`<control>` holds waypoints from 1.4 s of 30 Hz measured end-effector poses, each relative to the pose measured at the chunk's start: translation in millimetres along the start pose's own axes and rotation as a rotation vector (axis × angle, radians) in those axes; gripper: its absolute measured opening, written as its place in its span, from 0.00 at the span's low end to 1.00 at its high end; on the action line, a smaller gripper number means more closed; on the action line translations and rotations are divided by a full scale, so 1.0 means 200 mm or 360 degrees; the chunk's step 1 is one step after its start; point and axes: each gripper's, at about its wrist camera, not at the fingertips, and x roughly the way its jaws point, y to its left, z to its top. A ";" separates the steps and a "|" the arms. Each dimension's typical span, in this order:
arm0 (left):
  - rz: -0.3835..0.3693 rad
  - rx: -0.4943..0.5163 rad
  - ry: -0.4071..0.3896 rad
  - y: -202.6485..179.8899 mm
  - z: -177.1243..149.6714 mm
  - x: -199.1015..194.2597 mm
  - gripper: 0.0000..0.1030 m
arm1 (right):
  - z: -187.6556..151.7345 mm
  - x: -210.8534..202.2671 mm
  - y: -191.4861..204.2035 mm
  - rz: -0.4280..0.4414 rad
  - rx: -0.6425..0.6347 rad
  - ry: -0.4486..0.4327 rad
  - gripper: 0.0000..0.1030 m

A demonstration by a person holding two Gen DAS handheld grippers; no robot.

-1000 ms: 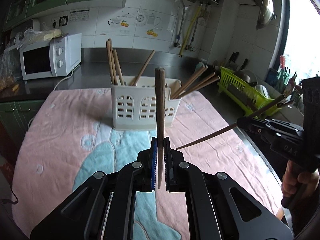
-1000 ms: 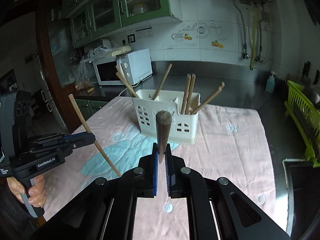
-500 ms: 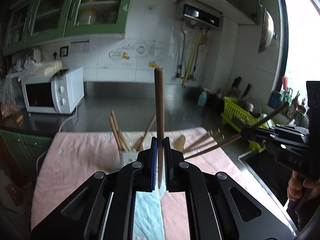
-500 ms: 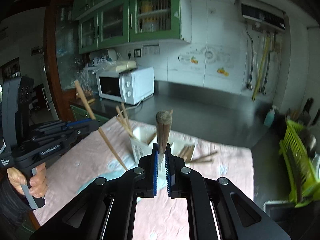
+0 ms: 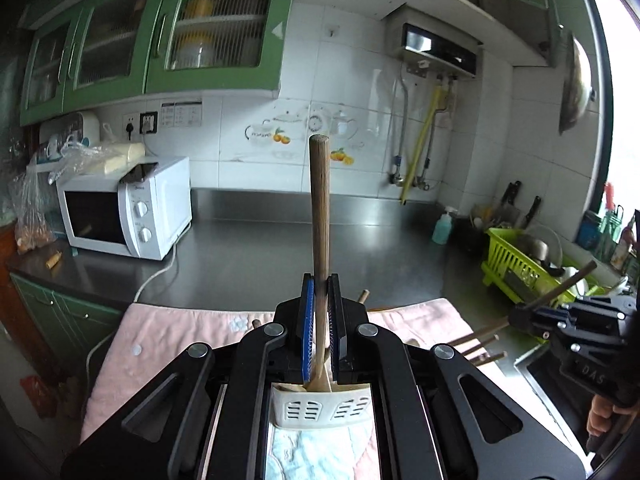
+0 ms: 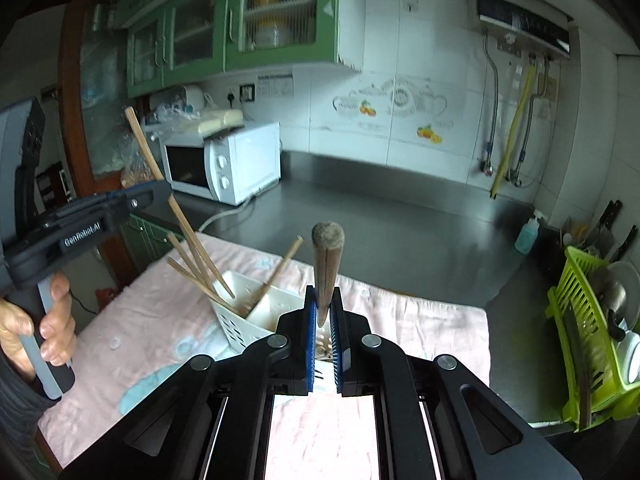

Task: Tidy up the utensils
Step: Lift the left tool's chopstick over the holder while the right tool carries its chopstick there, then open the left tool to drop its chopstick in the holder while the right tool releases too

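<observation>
Left wrist view, item one: my left gripper (image 5: 320,304), blue-padded jaws closed flat against a round brown wooden stick (image 5: 320,208). I read it as a chopstick; it stands upright out of the jaws, blunt end topmost, its lower end reaching down toward the white slotted utensil caddy (image 5: 320,410) directly beneath the fingers.

Item two: the caddy stands on a pink quilted mat (image 5: 168,332) with a pale blue patch, laid over the counter. Several more chopstick ends (image 5: 480,338) jut from behind my gripper body toward the right.

Item three: my right gripper (image 5: 520,316), at the right edge of this view, jaws clamped on a second chopstick (image 5: 568,282) that slants up to the right.

Right wrist view, same stock from the other side: the right gripper (image 6: 324,320) pinches that stick (image 6: 327,264) seen nearly end-on, just above the caddy (image 6: 256,312). The left gripper (image 6: 154,196) holds its chopstick (image 6: 168,196) tilted, lower tip inside the caddy's left compartment beside other loose sticks (image 6: 192,272).

Background: white microwave (image 5: 128,212), green dish rack (image 5: 516,264).
</observation>
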 end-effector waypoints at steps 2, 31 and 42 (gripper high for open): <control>0.0008 -0.0009 0.0021 0.02 -0.02 0.05 0.05 | -0.02 0.05 -0.01 0.0001 0.0010 0.0033 0.06; 0.0077 0.0074 -0.0015 -0.02 -0.23 -0.22 0.54 | -0.21 -0.11 0.06 -0.0088 0.0049 -0.0102 0.39; 0.0091 0.0069 -0.0076 0.01 -0.49 -0.50 0.91 | -0.51 -0.25 0.20 -0.0040 0.0171 -0.0209 0.62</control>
